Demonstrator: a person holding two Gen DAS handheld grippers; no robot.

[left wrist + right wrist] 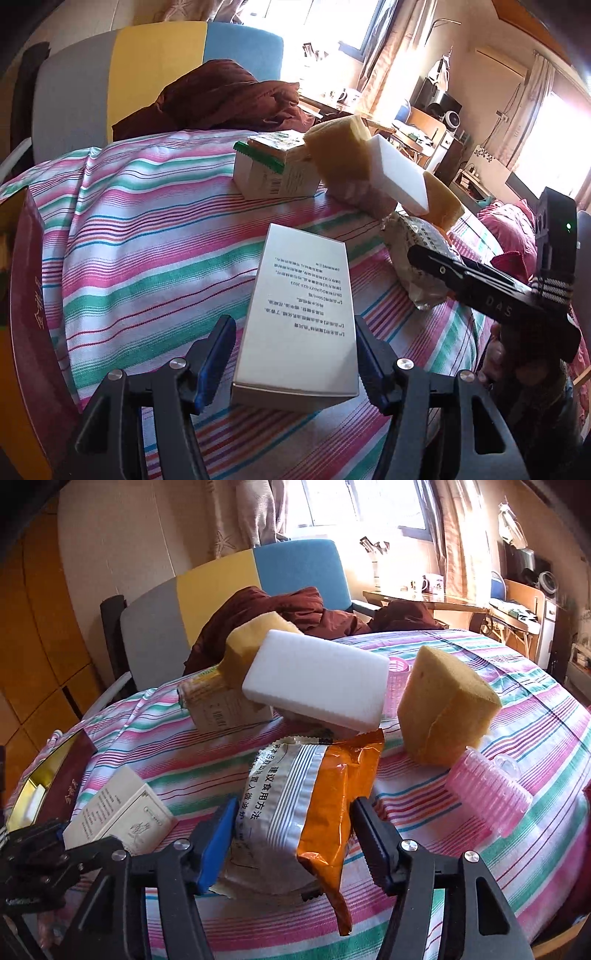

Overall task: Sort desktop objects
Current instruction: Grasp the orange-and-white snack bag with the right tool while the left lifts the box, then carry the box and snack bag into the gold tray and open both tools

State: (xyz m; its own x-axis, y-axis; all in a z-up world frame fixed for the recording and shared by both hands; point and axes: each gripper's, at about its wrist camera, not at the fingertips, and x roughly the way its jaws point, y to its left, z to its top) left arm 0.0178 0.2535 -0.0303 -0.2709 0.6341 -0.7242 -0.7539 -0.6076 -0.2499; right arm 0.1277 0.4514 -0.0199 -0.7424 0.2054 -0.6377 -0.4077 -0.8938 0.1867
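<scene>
**Two grippers, two packages on a striped table**

Nearest the left wrist camera, a tall silver-white carton printed with small black text sits between the blue-padded fingers of the left gripper. The right pad lies against the carton's edge; a narrow gap shows at the left pad, so a firm pinch cannot be confirmed. The carton's near end appears raised off the pink, green and white striped tablecloth.

In the right wrist view, the right gripper stands spread around a crinkled orange and silver snack packet with bold black characters, both pads close to its sides. Whether they press it cannot be told. The same carton shows at the left.

Farther back, a white rectangular foam block lies tilted on top of the pile, against a yellow sponge and a small green and white printed box. A second yellow sponge chunk stands to the right, with a pink ribbed plastic cup lying on its side just beside it.

At the far left edge rests a dark red box with gold lettering. Beyond the table, a dark brown garment is heaped on a grey, yellow and blue chair.
</scene>
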